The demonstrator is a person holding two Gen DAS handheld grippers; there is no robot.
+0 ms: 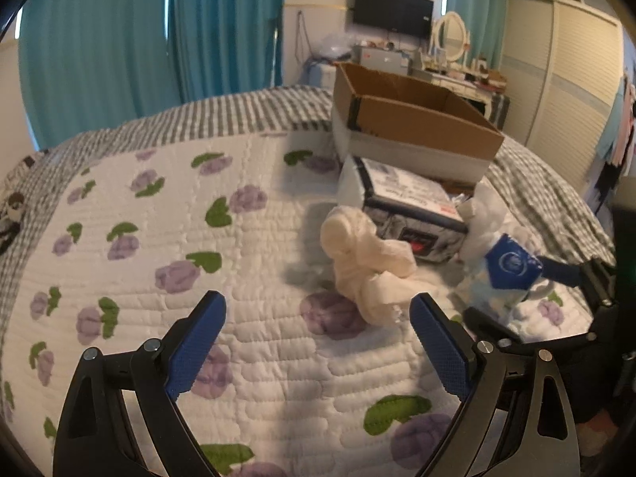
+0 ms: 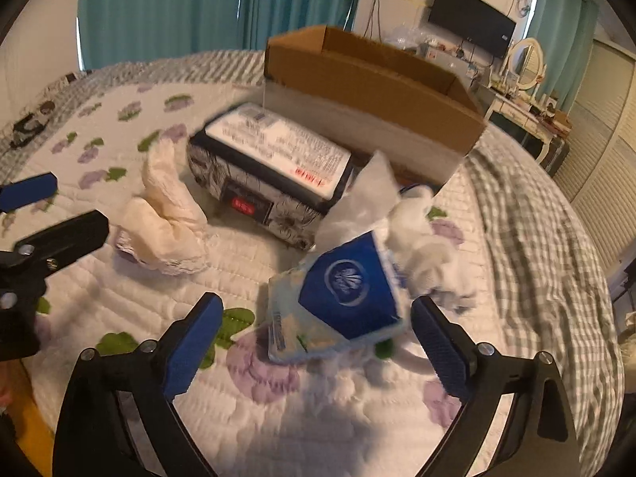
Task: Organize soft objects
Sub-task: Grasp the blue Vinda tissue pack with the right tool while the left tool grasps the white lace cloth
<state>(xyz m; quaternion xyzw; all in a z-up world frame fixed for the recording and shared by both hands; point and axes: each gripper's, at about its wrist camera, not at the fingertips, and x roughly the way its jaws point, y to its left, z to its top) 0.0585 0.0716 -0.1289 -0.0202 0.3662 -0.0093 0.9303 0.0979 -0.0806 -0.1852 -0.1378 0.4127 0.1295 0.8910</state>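
The right gripper (image 2: 314, 338), jaws spread and empty, frames the blue-and-white soft tissue pack (image 2: 338, 302) lying on the floral quilt (image 2: 278, 417). The left gripper (image 1: 318, 334), likewise unclenched, faces the cream knotted cloth (image 1: 365, 262). This looks like the approach step; next, advancing and closing, then carrying to the brown cardboard box (image 2: 373, 79).

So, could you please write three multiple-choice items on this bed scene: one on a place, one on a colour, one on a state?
1. Where does the cardboard box stand?
A. behind the wrapped tissue pack
B. in front of the right gripper
C. on the floor

2. What colour is the label on the small tissue packet?
A. red
B. blue
C. green

3. In what state is the left gripper?
A. shut on the cream cloth bundle
B. shut on nothing
C. open, holding nothing

Answers:
1 A: the box stands on the quilt, past the pack in both views.
2 B: a blue panel with a white round logo faces the right wrist camera.
3 C: its blue fingers stand wide apart, the bundle lying beyond them.
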